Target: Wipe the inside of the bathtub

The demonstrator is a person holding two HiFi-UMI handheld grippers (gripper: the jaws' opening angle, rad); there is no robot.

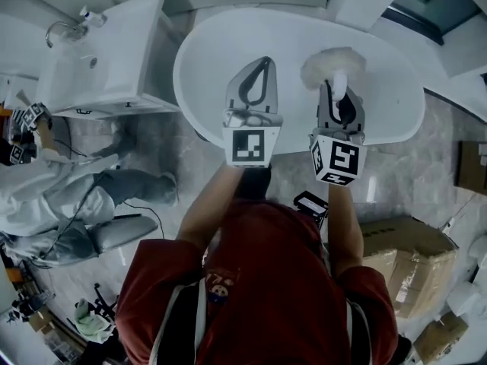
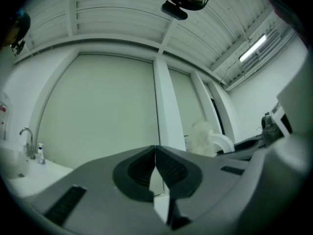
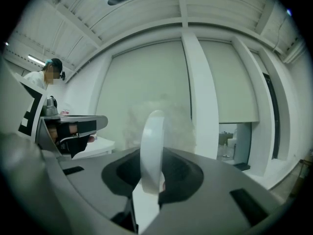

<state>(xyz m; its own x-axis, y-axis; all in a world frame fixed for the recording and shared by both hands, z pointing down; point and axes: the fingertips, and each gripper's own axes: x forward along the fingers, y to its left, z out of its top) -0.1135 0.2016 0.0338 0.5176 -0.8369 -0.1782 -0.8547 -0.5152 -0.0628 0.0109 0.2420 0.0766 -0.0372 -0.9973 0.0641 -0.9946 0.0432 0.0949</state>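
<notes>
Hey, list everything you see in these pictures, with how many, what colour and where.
Bathtub: one, white, top centre, under both grippers.
Washbasin: one, white, top left beside the bathtub.
Tap: one, metal, on the washbasin.
Duster: one, white and fluffy, over the bathtub.
Cardboard boxes: at least two, brown, floor at lower right.
Black item: one, on the floor by the bathtub; too small to identify.
Second person: one, in pale clothes, left edge.
Left hand-held gripper: one, grey, jaws together, empty.
Right hand-held gripper: one, grey, shut on the duster's white handle.
Wearer's top: one, red, bottom centre.
</notes>
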